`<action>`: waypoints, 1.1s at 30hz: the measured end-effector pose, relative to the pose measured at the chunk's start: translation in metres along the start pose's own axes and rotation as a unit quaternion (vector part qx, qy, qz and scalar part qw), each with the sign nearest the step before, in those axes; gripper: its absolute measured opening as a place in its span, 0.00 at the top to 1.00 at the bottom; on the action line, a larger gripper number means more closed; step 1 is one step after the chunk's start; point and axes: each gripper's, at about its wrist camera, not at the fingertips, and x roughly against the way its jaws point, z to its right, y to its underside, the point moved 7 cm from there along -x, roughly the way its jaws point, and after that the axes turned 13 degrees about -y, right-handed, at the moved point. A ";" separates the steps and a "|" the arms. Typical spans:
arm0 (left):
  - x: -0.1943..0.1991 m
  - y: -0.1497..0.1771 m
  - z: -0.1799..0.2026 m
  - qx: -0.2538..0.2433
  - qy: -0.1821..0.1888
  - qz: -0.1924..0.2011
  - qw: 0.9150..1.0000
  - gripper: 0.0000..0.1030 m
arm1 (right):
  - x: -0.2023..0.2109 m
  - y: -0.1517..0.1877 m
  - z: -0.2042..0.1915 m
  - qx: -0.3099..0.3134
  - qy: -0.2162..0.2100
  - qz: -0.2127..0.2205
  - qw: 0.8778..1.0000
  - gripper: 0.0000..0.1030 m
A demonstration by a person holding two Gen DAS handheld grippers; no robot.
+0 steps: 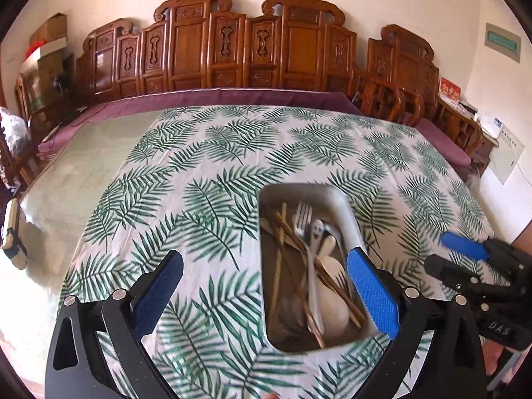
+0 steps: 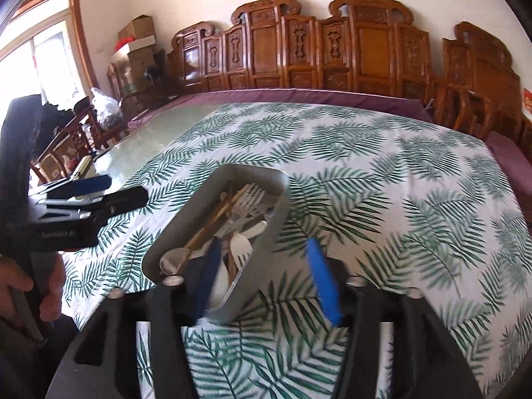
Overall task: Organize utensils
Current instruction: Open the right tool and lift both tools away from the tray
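A metal tray (image 1: 347,222) sits on the leaf-print tablecloth (image 1: 206,173) and holds mixed utensils: wooden chopsticks (image 1: 281,232), a metal fork (image 1: 301,221), a spoon with a smiley face (image 1: 316,232) and white plastic pieces. My left gripper (image 1: 266,267) is open and empty, just left of and above the tray, its right pad (image 1: 372,292) over the tray's right rim. My right gripper (image 2: 266,266) is open, straddling the tray's near right wall (image 2: 276,229), with the left pad (image 2: 209,272) inside the tray over the utensils. It also shows at the right of the left wrist view (image 1: 465,249).
Carved wooden chair backs (image 1: 252,43) line the far side of the table. A bare glass strip (image 1: 83,166) lies left of the cloth. Cardboard boxes (image 2: 136,40) stand at the back left. The left gripper (image 2: 83,199) and a hand appear at the left of the right wrist view.
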 end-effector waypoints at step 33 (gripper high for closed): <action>0.208 -0.003 0.058 0.001 -0.008 0.115 0.993 0.07 | 0.235 0.006 -0.027 0.000 0.102 0.154 0.983 0.03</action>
